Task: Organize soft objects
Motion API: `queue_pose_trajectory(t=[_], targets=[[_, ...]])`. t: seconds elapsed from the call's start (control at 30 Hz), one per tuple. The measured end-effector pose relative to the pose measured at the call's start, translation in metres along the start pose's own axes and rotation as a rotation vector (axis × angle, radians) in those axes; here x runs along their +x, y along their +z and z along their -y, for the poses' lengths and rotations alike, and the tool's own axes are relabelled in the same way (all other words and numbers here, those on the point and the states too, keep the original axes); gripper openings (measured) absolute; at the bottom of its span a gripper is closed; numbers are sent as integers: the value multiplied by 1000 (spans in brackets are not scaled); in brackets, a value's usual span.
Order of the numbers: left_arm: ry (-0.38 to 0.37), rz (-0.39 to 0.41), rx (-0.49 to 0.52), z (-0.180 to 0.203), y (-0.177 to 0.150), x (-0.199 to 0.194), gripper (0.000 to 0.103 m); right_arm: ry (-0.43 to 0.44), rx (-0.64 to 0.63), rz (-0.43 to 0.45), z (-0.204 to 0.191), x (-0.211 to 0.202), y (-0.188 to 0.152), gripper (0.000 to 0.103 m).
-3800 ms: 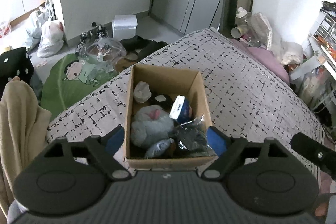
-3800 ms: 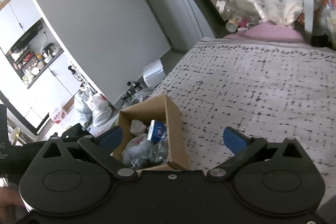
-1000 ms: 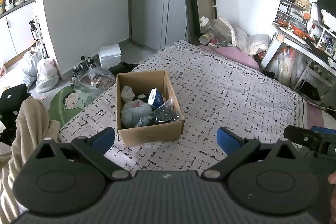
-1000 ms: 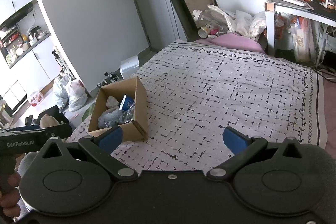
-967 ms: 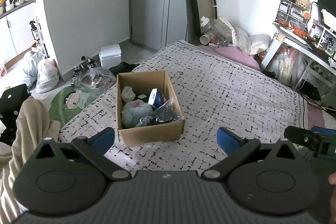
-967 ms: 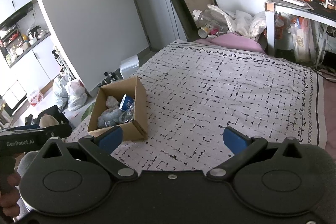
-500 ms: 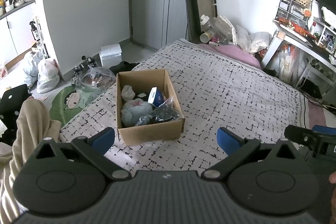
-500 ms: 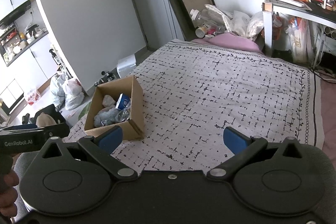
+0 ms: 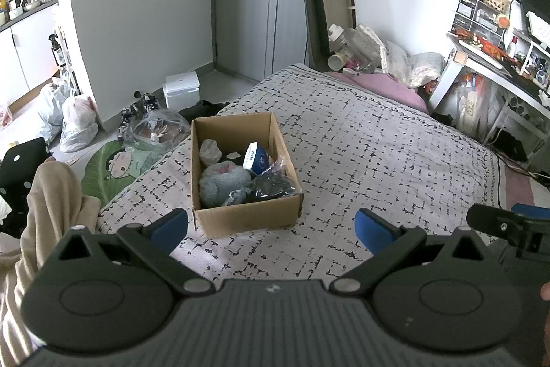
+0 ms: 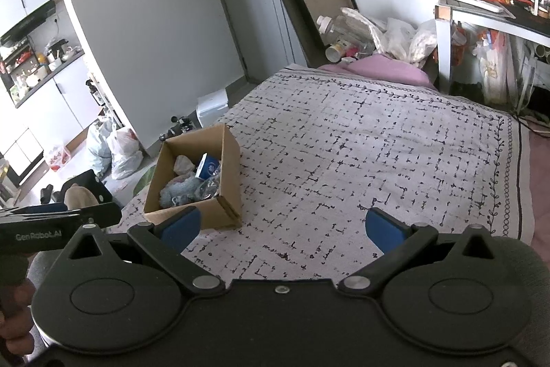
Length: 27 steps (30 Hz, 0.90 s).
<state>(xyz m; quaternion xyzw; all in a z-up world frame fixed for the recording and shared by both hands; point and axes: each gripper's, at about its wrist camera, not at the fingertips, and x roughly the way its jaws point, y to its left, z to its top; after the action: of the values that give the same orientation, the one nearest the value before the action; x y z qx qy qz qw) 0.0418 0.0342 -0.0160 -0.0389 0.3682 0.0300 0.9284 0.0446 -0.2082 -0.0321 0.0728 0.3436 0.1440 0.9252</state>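
Observation:
A brown cardboard box stands on the patterned bedspread near the bed's left edge. It holds a grey-blue plush toy, a white soft item, a blue-and-white pack and a dark item in clear plastic. My left gripper is open and empty, held above the bed in front of the box. My right gripper is open and empty, to the right of the box.
A pink pillow and bags lie at the bed's head. A desk with clutter stands on the right. Plastic bags, a white bin and a green mat are on the floor left.
Both grippers have drawn back and up from the box since 3.8 s ago, so it looks smaller. Over the last second the views shifted only slightly.

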Motion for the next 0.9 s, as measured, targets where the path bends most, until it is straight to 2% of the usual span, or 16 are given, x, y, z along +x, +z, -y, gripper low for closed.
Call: queue_pose_trajectory(t=[0.9], targets=[[-9,5,1,0,-2,1,103,-3,1,-5,0,5,-1,103]])
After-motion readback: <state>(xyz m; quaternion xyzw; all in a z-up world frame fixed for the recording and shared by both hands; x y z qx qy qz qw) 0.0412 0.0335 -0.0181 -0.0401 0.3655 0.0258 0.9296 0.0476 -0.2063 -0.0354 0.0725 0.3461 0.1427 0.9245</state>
